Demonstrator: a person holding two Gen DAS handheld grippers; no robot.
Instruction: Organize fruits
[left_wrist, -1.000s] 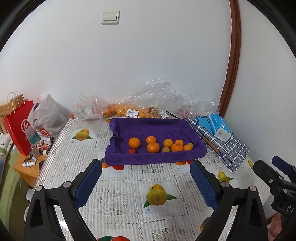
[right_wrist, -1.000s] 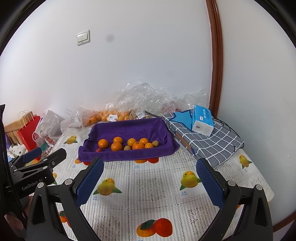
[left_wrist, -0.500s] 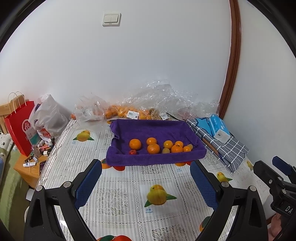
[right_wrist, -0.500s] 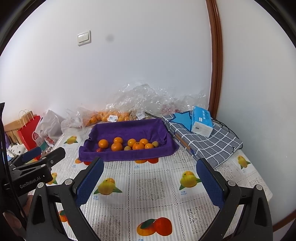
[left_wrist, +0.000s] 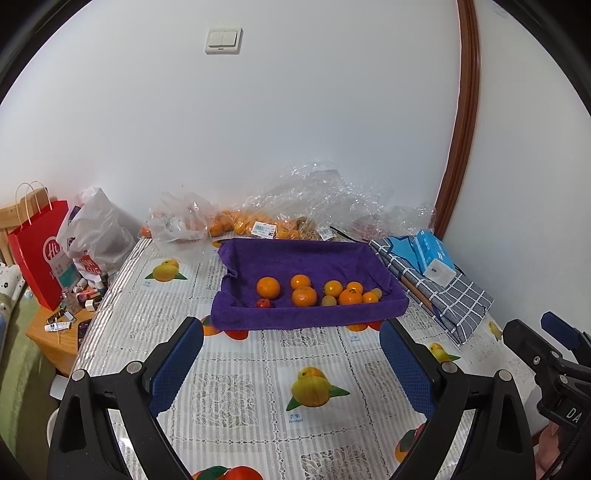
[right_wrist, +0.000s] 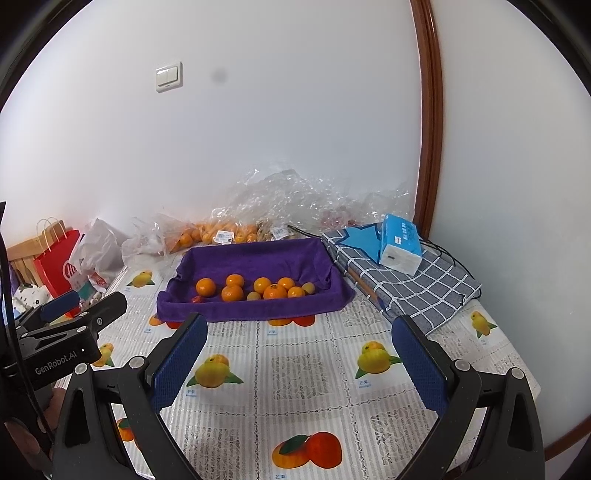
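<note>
A tray lined with a purple towel (left_wrist: 310, 258) (right_wrist: 255, 254) sits on the table toward the wall. It holds several oranges (left_wrist: 268, 287) (right_wrist: 205, 287), a small red fruit (left_wrist: 264, 303) and small yellowish fruits (left_wrist: 328, 300) (right_wrist: 253, 295). My left gripper (left_wrist: 290, 363) is open and empty, above the tablecloth well short of the tray. My right gripper (right_wrist: 301, 354) is open and empty, also short of the tray. Each gripper shows at the edge of the other's view.
Clear plastic bags with more oranges (left_wrist: 243, 225) (right_wrist: 221, 230) lie against the wall behind the tray. A checked cloth (right_wrist: 406, 280) with a blue tissue pack (right_wrist: 400, 243) lies right of it. A red paper bag (left_wrist: 37, 254) and a white bag (left_wrist: 96, 236) stand at left.
Both views have drawn back and tilted slightly; the tray looks a little farther away. Nothing on the table has moved and both grippers stay open.
</note>
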